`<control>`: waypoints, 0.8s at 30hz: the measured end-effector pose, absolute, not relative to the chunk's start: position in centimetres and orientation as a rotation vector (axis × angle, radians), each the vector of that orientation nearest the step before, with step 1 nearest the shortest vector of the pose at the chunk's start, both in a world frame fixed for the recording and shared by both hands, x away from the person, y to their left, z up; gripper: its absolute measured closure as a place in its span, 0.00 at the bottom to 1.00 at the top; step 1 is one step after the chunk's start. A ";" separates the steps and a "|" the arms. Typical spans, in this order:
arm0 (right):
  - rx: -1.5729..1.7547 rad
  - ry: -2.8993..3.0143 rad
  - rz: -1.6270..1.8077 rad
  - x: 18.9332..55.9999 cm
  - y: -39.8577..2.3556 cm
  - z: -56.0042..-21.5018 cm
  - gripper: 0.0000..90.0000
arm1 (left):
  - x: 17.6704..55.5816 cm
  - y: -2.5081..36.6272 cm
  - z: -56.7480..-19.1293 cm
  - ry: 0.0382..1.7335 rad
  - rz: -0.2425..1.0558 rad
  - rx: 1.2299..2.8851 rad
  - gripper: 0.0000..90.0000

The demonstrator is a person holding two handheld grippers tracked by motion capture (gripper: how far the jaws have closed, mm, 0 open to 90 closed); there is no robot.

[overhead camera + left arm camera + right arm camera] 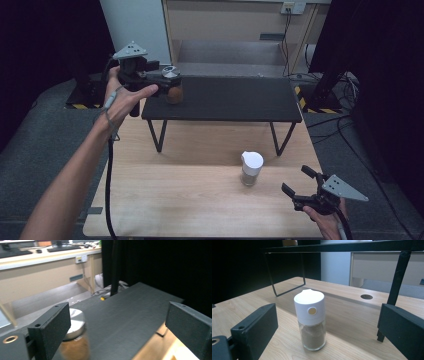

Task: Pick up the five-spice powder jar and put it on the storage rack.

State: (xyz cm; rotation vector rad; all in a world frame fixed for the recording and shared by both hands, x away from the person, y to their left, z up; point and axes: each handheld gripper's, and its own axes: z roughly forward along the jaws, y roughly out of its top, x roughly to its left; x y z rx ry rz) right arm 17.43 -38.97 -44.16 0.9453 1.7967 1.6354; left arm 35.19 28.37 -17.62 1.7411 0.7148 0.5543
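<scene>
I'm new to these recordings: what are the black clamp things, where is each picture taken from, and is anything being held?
A person holds a two-jaw gripper in each hand. The high view looks down on a light wooden table bearing a black metal-legged shelf. The other pictures come from cameras riding on each gripper, looking along its jaws. The left gripper is open at the shelf's left end beside a silver-lidded glass jar of brown powder, which stands free behind one jaw. The right gripper is open, facing a white-capped glass shaker of brown spice standing on the table. Nothing is held.
</scene>
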 end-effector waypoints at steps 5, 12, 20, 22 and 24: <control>0.943 1.796 1.636 17.4 -38.9 -44.1 0.04 | 33.1 29.1 -18.7 0.673 0.553 1.740 0.05; 0.942 1.795 1.631 17.4 -38.9 -44.1 0.04 | 30.3 30.5 -20.5 0.638 0.571 1.721 0.05; 0.943 1.797 1.626 17.5 -38.7 -44.1 0.04 | 27.7 31.9 -24.1 0.620 0.515 1.652 0.05; 0.944 1.797 1.626 17.5 -38.7 -44.1 0.04 | 27.0 32.1 -25.0 0.620 0.520 1.653 0.05; 0.944 1.797 1.625 17.5 -38.7 -44.1 0.04 | 26.7 32.2 -25.4 0.621 0.529 1.658 0.05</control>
